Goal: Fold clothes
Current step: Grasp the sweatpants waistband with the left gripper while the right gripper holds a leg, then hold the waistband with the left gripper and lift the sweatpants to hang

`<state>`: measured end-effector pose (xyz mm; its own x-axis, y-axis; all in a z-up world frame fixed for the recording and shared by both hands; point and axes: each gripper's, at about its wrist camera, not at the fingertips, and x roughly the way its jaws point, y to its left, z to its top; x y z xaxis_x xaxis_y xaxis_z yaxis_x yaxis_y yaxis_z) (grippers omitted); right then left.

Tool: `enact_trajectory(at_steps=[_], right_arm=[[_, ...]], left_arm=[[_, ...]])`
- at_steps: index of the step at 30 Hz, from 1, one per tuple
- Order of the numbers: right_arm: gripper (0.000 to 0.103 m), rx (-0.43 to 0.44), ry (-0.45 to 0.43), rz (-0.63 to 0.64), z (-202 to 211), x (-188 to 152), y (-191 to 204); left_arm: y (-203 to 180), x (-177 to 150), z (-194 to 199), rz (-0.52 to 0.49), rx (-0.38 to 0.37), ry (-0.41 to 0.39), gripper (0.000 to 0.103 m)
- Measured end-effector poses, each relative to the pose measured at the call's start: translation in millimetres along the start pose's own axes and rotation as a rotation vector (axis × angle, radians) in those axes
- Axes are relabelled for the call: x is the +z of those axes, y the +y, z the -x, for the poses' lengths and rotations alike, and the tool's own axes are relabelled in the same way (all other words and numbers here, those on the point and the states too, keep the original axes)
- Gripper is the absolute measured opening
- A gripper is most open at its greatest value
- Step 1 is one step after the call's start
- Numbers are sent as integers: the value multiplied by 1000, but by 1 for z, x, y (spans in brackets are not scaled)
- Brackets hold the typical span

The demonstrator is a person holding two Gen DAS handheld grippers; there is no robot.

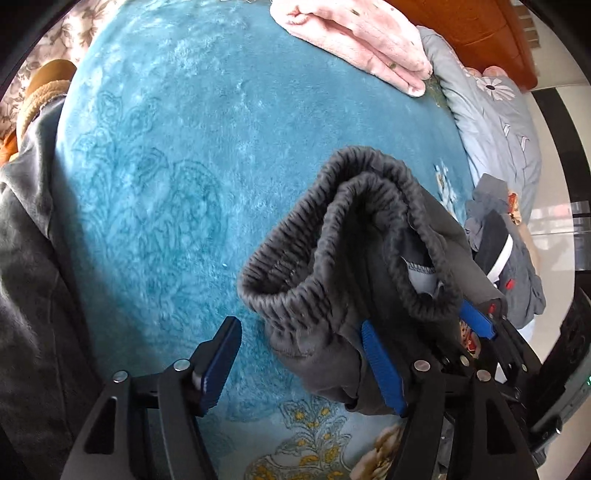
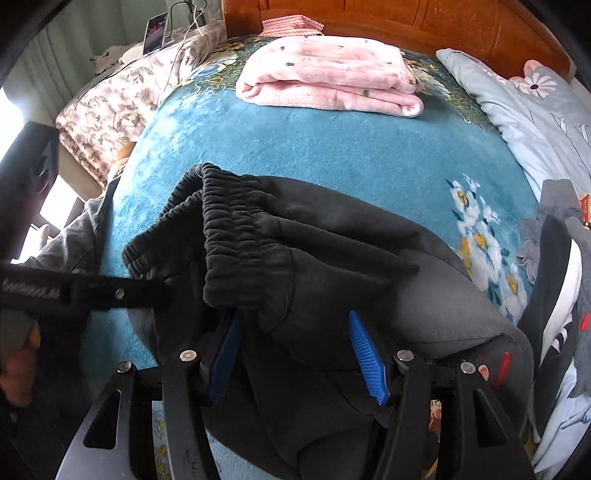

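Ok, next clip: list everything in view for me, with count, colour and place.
dark grey sweatpants with elastic waistband: one, bunched at the near edge of the bed
plush teal blanket: one, covers the bed
folded pink fleece blanket: one, far side by the orange wooden headboard
light blue floral quilt: one, right side
brown floral pillow: one, far left
left gripper: blue pads, open, one pad against the sweatpants
right gripper: blue pads, open around the fabric

Teal floral blanket (image 2: 332,147) on the bed, bearing dark trousers (image 2: 351,258), folded pink blanket (image 2: 332,74) (near headboard)
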<state>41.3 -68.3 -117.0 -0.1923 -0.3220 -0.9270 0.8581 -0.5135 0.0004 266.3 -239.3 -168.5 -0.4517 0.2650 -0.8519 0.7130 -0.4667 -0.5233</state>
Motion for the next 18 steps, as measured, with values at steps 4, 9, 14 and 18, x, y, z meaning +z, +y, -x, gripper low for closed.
enact_trajectory(at_steps=[4,9,14,18], right_arm=[[53,-69,12,-59,-5,7,-12],[13,-116,-37,-167,16,33,-44],[5,-176,-50,-175,22,66,-68],[6,-58,-43,-154,30,70,-68]], left_arm=[[4,-4,-1,13,2,7,72],[7,-5,-3,28,-13,9,70],[10,-3,-2,29,-30,7,46],[13,0,-2,34,-43,8,43]])
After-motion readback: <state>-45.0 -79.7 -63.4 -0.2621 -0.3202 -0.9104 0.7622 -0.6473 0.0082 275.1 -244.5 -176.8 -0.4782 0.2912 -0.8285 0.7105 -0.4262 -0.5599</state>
